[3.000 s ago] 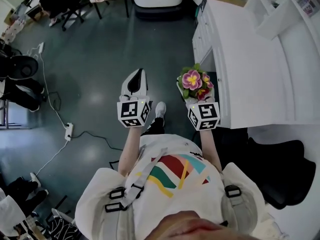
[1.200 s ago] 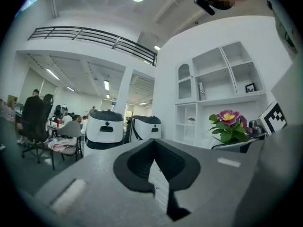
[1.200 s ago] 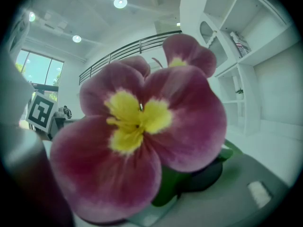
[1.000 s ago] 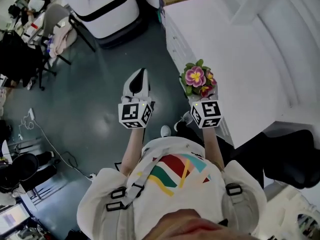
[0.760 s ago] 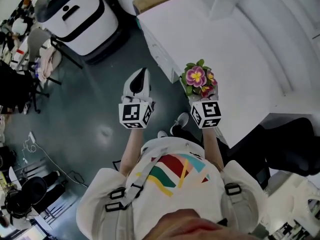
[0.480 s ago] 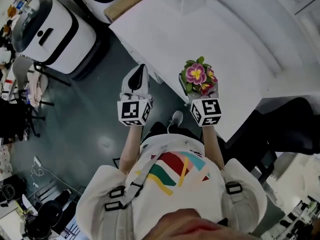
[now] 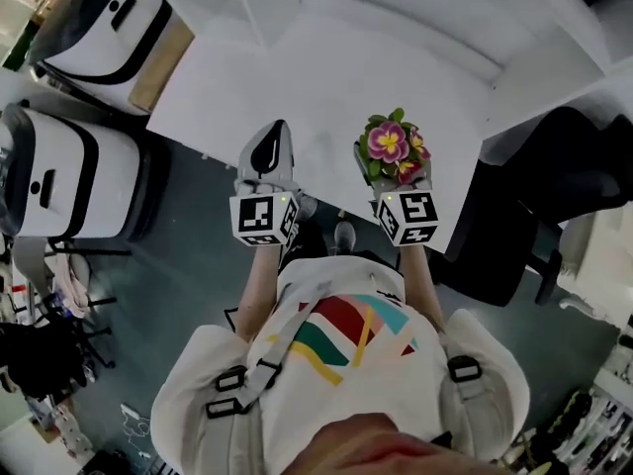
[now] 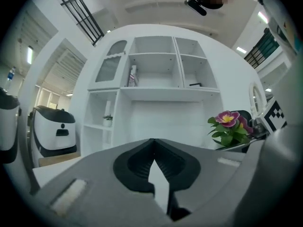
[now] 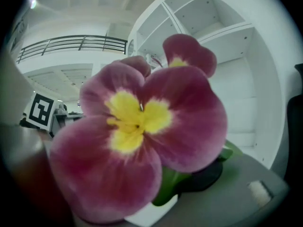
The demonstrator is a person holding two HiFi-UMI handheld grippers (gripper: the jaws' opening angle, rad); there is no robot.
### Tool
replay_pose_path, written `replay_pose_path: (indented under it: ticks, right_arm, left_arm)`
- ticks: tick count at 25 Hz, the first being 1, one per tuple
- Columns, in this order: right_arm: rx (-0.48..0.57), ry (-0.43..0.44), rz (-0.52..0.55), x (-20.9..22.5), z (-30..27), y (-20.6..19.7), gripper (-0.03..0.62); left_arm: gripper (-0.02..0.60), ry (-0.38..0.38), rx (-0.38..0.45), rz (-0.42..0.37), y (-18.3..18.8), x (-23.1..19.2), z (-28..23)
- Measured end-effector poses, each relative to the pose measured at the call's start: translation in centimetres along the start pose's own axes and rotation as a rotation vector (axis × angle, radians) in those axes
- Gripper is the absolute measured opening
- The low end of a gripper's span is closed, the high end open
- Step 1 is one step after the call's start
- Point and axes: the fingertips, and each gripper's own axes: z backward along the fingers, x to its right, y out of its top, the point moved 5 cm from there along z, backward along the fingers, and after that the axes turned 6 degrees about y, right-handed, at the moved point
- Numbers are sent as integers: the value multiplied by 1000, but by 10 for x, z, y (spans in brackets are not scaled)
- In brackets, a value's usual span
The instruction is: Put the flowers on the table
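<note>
White surface (image 7: 346, 67) fills the top of the head view, with a dark grey floor (image 7: 188, 295) below it. Two big white machines (image 7: 69, 181) stand on the floor at the left. A black chair (image 7: 554, 166) sits at the right end of the surface. A person in a white shirt (image 7: 336, 364) stands at the near edge and holds both tongs out in front.

The right tongs (image 7: 396, 178) are closed on the flowers (image 7: 389, 142). The flowers are pink with yellow middles and green leaves. They are up in the tongs, over the near edge of the surface, and not set down on it. In the right gripper view one big pink flower covers almost everything, so the tips are hidden behind it.

The left tongs (image 7: 278, 132) are just beside the right ones, also over the near edge. Their tips are pressed together and they hold nothing. Past them, the left gripper view shows white shelves (image 8: 156, 65) at the back of the surface.
</note>
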Motion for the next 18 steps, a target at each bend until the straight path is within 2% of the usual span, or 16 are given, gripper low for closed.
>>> replay_pose_path:
  ticks: [4, 8, 13, 18]
  right_arm:
    - [33, -154, -21, 21, 7, 11, 344]
    - [50, -251, -26, 24, 5, 19, 344]
    - [67, -371, -34, 27, 4, 27, 344]
    - [85, -494, -48, 30, 18, 26, 344]
  left_arm:
    - [3, -185, 16, -10, 11, 22, -45]
    - [3, -317, 25, -2, 18, 35, -75]
    - [3, -457, 33, 9, 22, 47, -105]
    - [3, -558, 34, 16, 23, 62, -125]
